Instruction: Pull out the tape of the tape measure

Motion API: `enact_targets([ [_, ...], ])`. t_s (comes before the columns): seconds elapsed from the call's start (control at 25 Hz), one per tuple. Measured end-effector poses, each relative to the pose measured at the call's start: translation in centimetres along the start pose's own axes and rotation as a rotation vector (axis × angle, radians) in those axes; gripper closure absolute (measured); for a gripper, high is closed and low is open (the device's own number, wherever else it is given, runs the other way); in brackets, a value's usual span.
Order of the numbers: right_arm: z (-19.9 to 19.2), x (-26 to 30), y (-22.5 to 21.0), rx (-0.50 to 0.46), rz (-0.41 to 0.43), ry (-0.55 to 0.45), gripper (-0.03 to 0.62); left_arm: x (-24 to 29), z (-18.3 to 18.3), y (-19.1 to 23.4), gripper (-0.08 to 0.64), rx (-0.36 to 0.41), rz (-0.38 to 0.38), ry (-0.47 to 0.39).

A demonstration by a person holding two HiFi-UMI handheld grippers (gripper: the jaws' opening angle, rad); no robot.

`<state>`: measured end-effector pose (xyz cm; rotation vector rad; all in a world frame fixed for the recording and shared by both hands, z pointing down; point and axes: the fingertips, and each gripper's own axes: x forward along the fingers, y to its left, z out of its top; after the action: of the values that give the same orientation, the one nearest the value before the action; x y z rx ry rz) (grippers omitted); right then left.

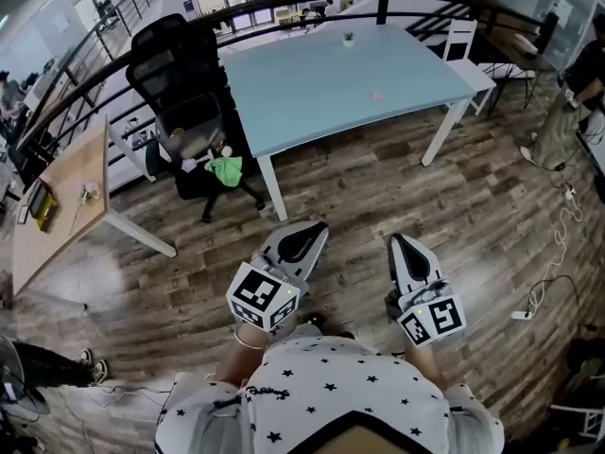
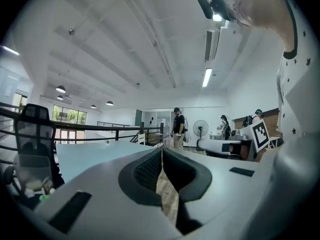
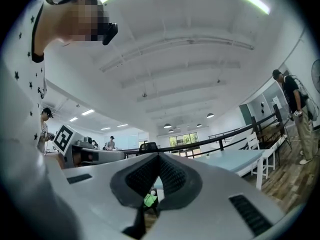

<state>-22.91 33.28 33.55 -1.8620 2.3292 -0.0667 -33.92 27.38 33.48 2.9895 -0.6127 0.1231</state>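
Observation:
I see no tape measure that I can make out. A light blue table [image 1: 312,93] stands ahead of me, bearing a small pink thing [image 1: 378,95] and a tiny potted plant [image 1: 349,38]. My left gripper [image 1: 318,227] is held close to my body, level, pointing at the table; its jaws are shut with nothing between them [image 2: 161,149]. To its right my right gripper [image 1: 395,240] is also level and shut on nothing [image 3: 159,155]. Both are well short of the table, over the wooden floor. The table's top [image 2: 90,156] shows past the left jaws, and its edge [image 3: 235,159] past the right jaws.
A black office chair [image 1: 184,112] with a green thing [image 1: 225,169] on it stands left of the table. A wooden desk [image 1: 57,206] is at far left, a white chair [image 1: 463,50] at the table's right end. Cables and a power strip [image 1: 525,315] lie at right. People [image 2: 178,128] stand far off.

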Motion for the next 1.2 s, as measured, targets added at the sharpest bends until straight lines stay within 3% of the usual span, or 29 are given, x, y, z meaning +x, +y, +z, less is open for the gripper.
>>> enact_targets([
  [0.68,-2.1,-0.8,-2.5,0.070,0.082,0.036,0.597,-0.8,-1.4,-0.8,0.528,-0.023,0.165,0.063],
  [1.2,-2.0,-4.4,-4.7,0.043,0.032,0.044,0.574,0.4,-1.3,-3.5,0.527,0.001,0.144,0.053],
])
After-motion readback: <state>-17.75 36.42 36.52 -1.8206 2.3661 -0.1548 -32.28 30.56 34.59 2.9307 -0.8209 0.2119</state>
